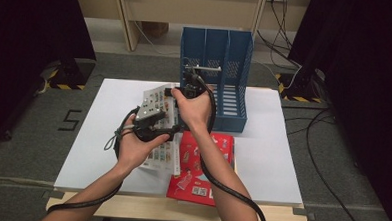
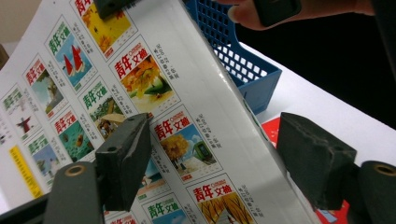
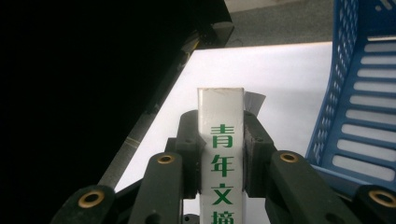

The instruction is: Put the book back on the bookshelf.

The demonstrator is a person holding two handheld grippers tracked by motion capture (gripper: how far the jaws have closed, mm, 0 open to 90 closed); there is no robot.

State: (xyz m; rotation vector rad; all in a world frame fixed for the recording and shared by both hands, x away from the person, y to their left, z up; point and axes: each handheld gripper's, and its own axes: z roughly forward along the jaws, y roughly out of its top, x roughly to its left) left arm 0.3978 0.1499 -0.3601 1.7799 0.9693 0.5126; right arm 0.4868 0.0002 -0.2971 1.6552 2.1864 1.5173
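Between the two grippers: a white magazine volume [image 1: 160,103] with rows of small cover pictures on its face, held up off the table.
Right gripper [image 3: 221,154]: pinching the volume by its spine, one pad flat on each side; green characters run down the spine between the pads.
Left gripper [image 2: 212,161]: jaws spread wide, one on each side of the volume's lower edge; neither pad presses on the printed face that passes between them.
Container: a blue plastic file rack [image 1: 224,71] stands upright just beyond the right gripper, divided into slots with slatted and perforated walls; the slots that can be seen hold nothing.
Below the grippers: a red magazine [image 1: 201,168] lies flat on the sheet, its near corner hanging over the table edge; a second white printed piece [image 1: 163,156] lies beside it under the left hand [image 1: 137,145].
Hidden or cut off: the right hand [image 1: 194,110] covers most of its gripper from above; the volume's far end runs out of the left gripper view; the rack's leftmost slot is partly behind the gripper and cable.
Hard to make out: the small print beside the cover pictures.
Surface: a white sheet [image 1: 272,159] covers a light wooden table [image 1: 179,210].
Room: grey carpet, black curtains on both sides, cables trailing on the floor at the right, a pale wall and wooden frame behind the rack.
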